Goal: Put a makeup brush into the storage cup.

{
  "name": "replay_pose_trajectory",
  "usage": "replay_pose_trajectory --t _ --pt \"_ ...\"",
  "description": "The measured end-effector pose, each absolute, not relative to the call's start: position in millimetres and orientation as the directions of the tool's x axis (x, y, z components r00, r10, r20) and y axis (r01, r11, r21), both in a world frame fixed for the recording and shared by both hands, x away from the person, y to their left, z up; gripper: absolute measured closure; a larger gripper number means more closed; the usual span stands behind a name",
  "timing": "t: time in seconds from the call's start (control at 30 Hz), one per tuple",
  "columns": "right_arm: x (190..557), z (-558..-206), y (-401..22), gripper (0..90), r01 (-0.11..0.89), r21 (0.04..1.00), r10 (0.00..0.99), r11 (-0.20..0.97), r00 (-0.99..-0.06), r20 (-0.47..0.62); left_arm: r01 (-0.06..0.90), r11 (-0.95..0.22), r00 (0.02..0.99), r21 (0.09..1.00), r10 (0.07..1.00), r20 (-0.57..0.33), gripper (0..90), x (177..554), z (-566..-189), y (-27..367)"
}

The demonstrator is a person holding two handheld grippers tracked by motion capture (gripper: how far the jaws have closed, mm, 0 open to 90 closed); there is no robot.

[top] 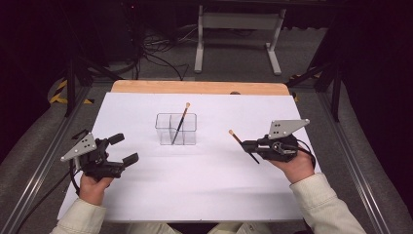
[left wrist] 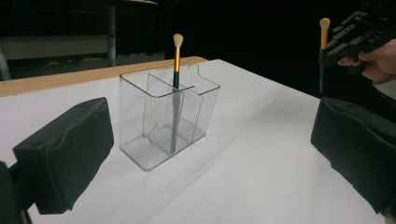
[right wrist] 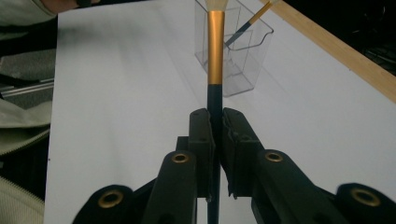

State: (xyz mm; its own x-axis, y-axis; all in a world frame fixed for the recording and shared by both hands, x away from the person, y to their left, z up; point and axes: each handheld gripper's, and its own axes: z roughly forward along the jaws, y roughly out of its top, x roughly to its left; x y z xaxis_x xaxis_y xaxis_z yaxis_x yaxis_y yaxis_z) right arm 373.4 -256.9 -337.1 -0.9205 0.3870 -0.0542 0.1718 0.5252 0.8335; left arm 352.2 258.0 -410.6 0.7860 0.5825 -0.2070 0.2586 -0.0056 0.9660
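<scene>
A clear plastic organizer (top: 188,134) (left wrist: 138,122) (right wrist: 243,66) with several compartments stands in the middle of the white sheet. One make-up brush (top: 181,121) (left wrist: 177,59) (right wrist: 250,23) leans inside it, pale tip up. A second brush (top: 236,138) (left wrist: 323,36) (right wrist: 215,46), with a gold ferrule and dark handle, is pinched by its handle in my right gripper (top: 246,145) (right wrist: 215,117) (left wrist: 356,33). That gripper hovers right of the organizer with the brush tip pointing toward it. My left gripper (top: 123,148) (left wrist: 212,154) rests left of the organizer, jaws wide open with nothing between them.
The white sheet (top: 204,185) covers the table, with a wooden edge (top: 195,87) at the far side. Metal rails (top: 44,161) run along both sides. A white frame stand (top: 238,29) and cables (top: 156,53) lie on the floor beyond.
</scene>
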Motion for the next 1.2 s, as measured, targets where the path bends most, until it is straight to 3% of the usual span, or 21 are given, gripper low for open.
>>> replay_pose_trajectory --t 0.53,1.2 --pt "371.3 -333.8 -261.9 82.8 0.059 0.952 0.432 0.299 -0.898 -0.08 0.25 -0.018 0.784 0.968 0.59 -0.191 0.2 351.7 -410.1 257.8" --pt "375.6 -338.4 -254.5 82.7 -0.007 0.983 0.474 0.181 -0.875 -0.094 0.248 -0.014 0.786 0.969 0.587 -0.193 0.2 351.8 -410.8 258.2"
